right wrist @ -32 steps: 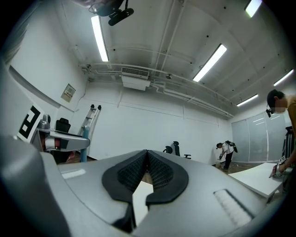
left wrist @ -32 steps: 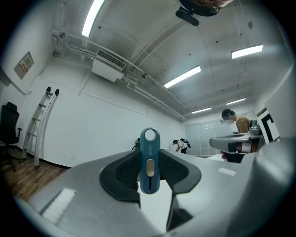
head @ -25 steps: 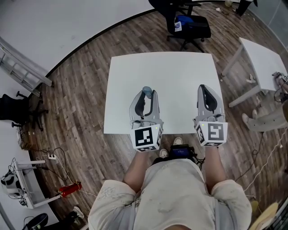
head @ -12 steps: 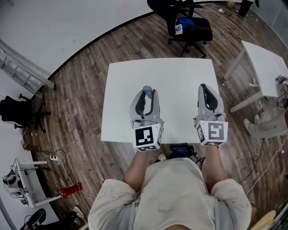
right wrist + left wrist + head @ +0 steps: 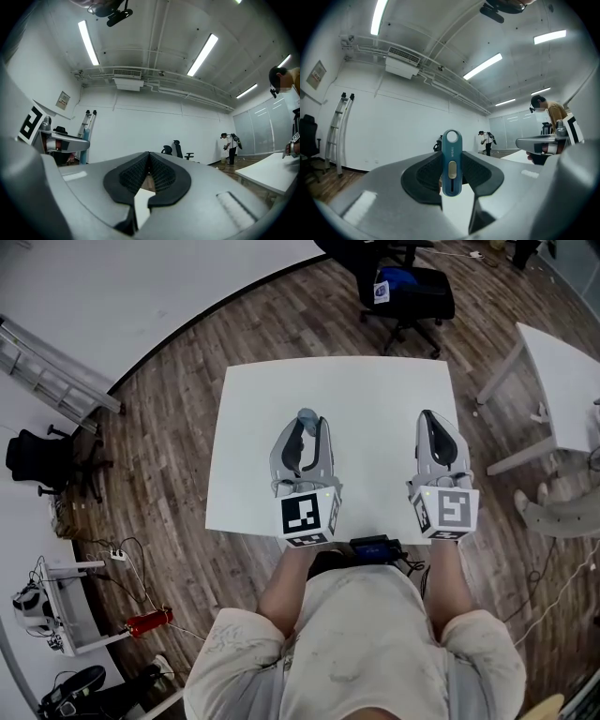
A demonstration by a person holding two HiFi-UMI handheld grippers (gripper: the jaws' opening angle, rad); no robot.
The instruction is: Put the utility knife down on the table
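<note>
A teal utility knife (image 5: 451, 163) stands upright between the pads of my left gripper (image 5: 451, 174), which is shut on it. From the head camera its teal end (image 5: 307, 418) pokes out past the tips of the left gripper (image 5: 306, 432), held above the white table (image 5: 366, 390). My right gripper (image 5: 433, 426) hovers over the table's right side. Seen from the right gripper's own camera, its black pads (image 5: 161, 176) meet with nothing between them, so the right gripper (image 5: 148, 163) is shut and empty.
A black office chair (image 5: 403, 287) stands beyond the table's far edge. A second white table (image 5: 562, 381) is at the right. A ladder (image 5: 56, 371) leans at the left wall. Cables and a red object (image 5: 145, 624) lie on the wood floor.
The head view has shifted slightly, so the table sits a little differently in frame. Both grippers keep their places, the knife still held in the left one.
</note>
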